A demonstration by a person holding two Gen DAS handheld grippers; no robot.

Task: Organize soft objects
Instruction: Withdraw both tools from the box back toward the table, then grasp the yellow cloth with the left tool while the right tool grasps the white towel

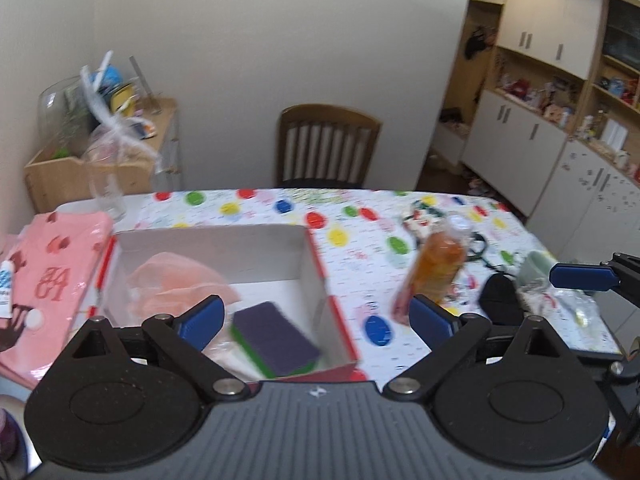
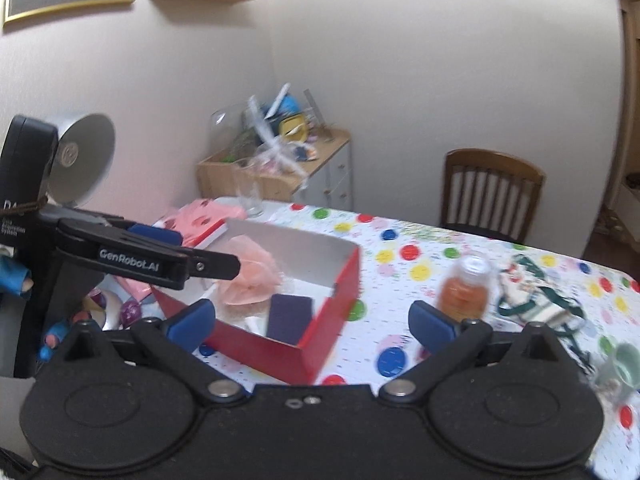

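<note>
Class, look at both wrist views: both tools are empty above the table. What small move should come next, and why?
Probably swing the right tool toward the white-and-green cloth on the tablecloth. Both it and the left tool stand open and empty; the red box already holds the pink mesh puff and the sponge, while that cloth, seemingly soft, lies outside.

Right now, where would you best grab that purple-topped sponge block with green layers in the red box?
Grip the purple-topped sponge block across its two long sides, coming from above. It lies flat in the red-walled cardboard box, whose walls would likely block a sideways approach.
</note>
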